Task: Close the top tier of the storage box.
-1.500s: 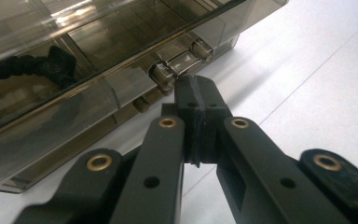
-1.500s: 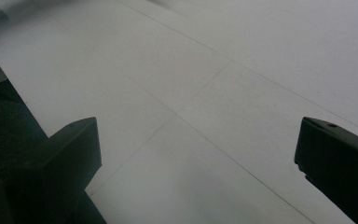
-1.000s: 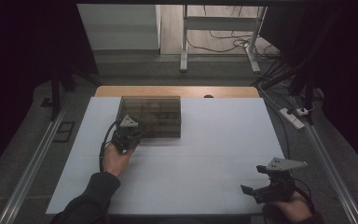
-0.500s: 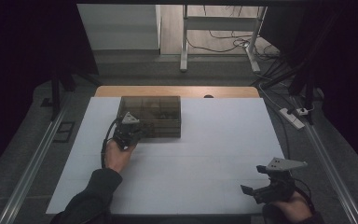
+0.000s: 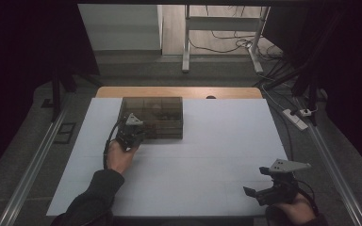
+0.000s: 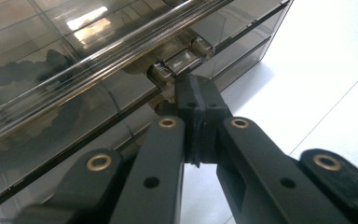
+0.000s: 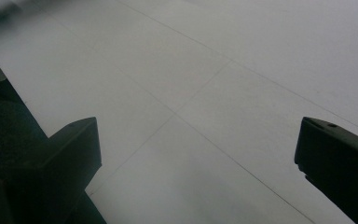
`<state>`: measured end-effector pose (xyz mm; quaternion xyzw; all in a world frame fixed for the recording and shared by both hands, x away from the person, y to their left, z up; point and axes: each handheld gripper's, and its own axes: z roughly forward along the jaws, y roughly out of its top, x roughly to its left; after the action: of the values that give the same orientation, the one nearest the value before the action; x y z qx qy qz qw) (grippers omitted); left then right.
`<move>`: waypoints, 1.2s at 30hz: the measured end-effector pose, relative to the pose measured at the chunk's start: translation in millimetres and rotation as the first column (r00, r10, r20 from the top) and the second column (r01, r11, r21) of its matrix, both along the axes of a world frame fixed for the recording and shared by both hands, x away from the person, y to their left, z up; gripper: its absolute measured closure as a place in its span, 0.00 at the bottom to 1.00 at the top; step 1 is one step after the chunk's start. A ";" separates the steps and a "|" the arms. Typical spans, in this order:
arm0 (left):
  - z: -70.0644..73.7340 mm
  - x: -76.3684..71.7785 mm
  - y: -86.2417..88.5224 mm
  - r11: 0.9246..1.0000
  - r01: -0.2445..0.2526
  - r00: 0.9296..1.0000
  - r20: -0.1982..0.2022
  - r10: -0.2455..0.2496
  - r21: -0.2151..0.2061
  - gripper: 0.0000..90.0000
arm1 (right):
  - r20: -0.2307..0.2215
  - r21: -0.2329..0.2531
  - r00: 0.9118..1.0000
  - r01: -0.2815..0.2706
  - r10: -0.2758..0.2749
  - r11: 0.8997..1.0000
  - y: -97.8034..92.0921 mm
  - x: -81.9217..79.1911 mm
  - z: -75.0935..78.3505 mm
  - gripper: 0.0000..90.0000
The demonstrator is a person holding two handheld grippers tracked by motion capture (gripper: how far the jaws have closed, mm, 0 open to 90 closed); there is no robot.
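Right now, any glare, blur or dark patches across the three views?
High view: surroundings very dark, white table evenly lit. Left gripper view: bright glare patch on the smoky translucent plastic box; the left gripper near its latch is sharp, jaw bases soft. Right gripper view: dim, the right gripper jaws blurred at the edges.
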<state>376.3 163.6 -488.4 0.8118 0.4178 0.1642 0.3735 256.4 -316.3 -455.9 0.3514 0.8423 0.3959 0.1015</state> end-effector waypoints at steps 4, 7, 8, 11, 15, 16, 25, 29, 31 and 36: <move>0.9 -0.4 1.8 1.000 -0.001 1.000 -0.007 0.001 -0.010 0.99 | 0.001 0.001 1.000 0.000 0.000 1.000 -0.1 -0.1 0.0 0.00; 1.7 -1.1 3.5 1.000 -0.002 1.000 -0.010 0.002 -0.018 0.99 | 0.001 0.001 1.000 -0.001 0.001 1.000 -0.1 -0.2 0.0 0.00; 2.0 -1.3 4.1 1.000 -0.003 1.000 -0.012 0.003 -0.020 0.98 | 0.002 0.002 1.000 -0.001 0.001 1.000 -0.1 -0.2 0.1 0.00; 2.7 -2.0 5.6 1.000 -0.004 1.000 -0.012 0.004 -0.029 0.98 | 0.002 0.002 1.000 -0.001 0.001 1.000 -0.1 -0.3 0.1 0.00; 4.4 -3.7 5.6 0.999 -0.003 1.000 -0.010 0.003 -0.035 0.95 | 0.003 0.003 1.000 0.000 0.000 1.000 0.0 -0.5 0.1 0.00; 4.9 -4.1 5.5 0.999 -0.003 1.000 -0.010 0.002 -0.037 0.94 | 0.003 0.002 1.000 -0.002 0.002 1.000 -0.2 -0.5 0.2 0.00; 7.4 -7.8 7.4 0.999 -0.001 1.000 -0.009 0.001 -0.040 0.87 | 0.004 0.005 1.000 -0.002 0.002 1.000 -0.4 -0.6 0.3 0.00; 8.7 -9.7 8.6 0.999 0.001 1.000 -0.010 -0.002 -0.043 0.83 | 0.004 0.006 1.000 -0.003 0.003 1.000 -0.4 -0.6 0.3 0.00; 9.4 -10.7 9.1 0.999 0.003 1.000 -0.013 -0.004 -0.046 0.81 | 0.004 0.006 1.000 -0.003 0.003 1.000 -0.5 -0.6 0.3 0.00; 10.1 -12.5 9.7 0.999 0.015 1.000 -0.022 -0.016 -0.049 0.76 | 0.006 0.008 1.000 -0.004 0.004 1.000 -0.5 -0.5 0.2 0.00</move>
<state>363.8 173.3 -478.3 0.8075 0.4195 0.1419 0.3896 255.9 -316.8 -455.7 0.3490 0.8411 0.4004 0.1017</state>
